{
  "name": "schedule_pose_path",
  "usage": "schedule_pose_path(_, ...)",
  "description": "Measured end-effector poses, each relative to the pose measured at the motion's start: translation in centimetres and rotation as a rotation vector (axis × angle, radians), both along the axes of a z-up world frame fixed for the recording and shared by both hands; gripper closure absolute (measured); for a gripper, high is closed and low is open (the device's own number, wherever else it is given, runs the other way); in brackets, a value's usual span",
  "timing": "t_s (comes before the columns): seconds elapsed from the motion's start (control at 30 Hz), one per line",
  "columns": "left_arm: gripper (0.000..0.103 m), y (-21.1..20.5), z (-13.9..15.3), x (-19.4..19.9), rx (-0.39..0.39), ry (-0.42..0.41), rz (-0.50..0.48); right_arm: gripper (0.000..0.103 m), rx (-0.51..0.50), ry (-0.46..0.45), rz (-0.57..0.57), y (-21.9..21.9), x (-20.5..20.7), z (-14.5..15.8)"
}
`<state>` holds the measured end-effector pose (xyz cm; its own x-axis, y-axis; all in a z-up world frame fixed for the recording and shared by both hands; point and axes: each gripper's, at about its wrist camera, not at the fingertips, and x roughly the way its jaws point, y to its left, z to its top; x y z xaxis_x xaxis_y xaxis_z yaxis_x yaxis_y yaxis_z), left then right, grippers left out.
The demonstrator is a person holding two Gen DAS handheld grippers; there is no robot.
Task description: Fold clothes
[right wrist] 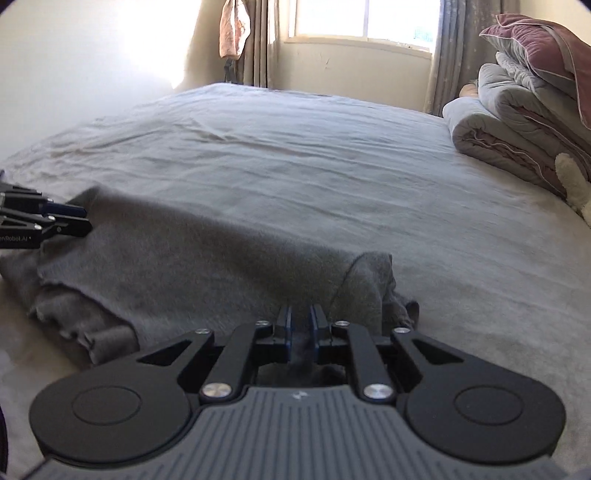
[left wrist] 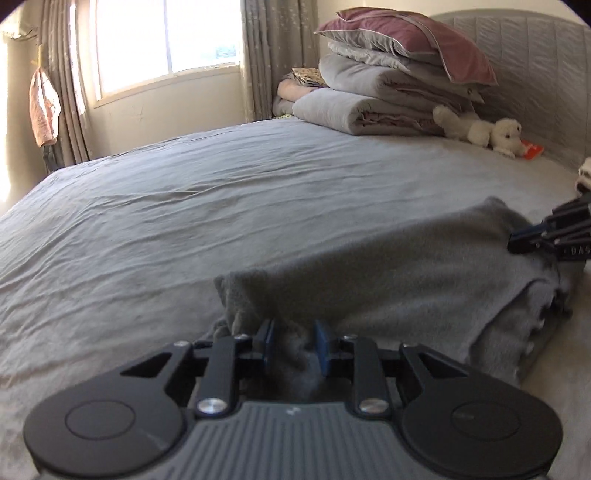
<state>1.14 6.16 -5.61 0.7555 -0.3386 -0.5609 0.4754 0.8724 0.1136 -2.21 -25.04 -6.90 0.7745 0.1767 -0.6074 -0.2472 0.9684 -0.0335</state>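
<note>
Pinching grey cloth between its blue pads, the left gripper [left wrist: 293,341] holds one end of the garment [left wrist: 388,266], jaws drawn in on a bunched wad of fabric. The right gripper [right wrist: 300,325] does likewise at the other end, its jaws narrow with a thin fold caught between them. Each gripper shows at the edge of the other's view, tips against the cloth.

Between the two, the garment [right wrist: 192,254] stretches as a fuzzy dark-grey band lying on the bed [left wrist: 184,206], folded over on itself so that a lower layer peeks out along the near edge. It sits at the near side of the mattress, close to the grippers.

Beyond it the sheet [right wrist: 295,155] spreads pale grey and creased. Farther off, by the headboard [left wrist: 535,74], folded quilts [left wrist: 369,99] are stacked with a mauve pillow [left wrist: 406,40] on top, and a white plush dog [left wrist: 487,134] lies beside them. At the back, a window [left wrist: 162,33] glows between curtains [left wrist: 258,55].
</note>
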Motion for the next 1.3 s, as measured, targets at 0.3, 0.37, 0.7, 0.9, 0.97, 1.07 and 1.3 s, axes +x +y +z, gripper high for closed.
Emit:
schedule_pose_path(0.3, 0.075, 0.8, 2.6, -1.8, -0.098, -0.034, -0.015, 0.075, 0.147, -0.043, -0.053, -2.3, -2.4, 2.6)
schedule_pose_path(0.37, 0.07, -0.2, 2.9, -2.0, -0.15, -0.022, -0.068, 0.074, 0.204, -0.059, 0.003, -1.1, -2.5, 3.2)
schedule_pose_path(0.7, 0.065, -5.5, 0.2, -4.0, 0.007, 0.044, -0.311, 0.073, 0.133, 0.036, 0.249, 5.5, -2.5, 1.1)
schedule_pose_path(0.9, 0.065, -4.1, 0.0, -5.1, 0.044, 0.056, -0.362, 0.073, 0.002, 0.02, 0.331, 5.1, -4.7, 0.0)
schedule_pose_path(0.97, 0.065, -3.6, 0.3, -5.2, 0.035, 0.068, -0.373, 0.073, 0.015, 0.028, 0.338, 4.4, -5.0, 0.1)
schedule_pose_path(1.07, 0.06, -2.7, 0.9, -5.2, -0.001, 0.086, -0.402, 0.069, 0.048, 0.04, 0.345, 3.5, -5.1, 0.8)
schedule_pose_path(1.3, 0.043, -0.3, 2.2, -4.1, -0.094, 0.045, -0.249, 0.065, 0.113, -0.022, 0.19, 1.3, -3.7, 2.2)
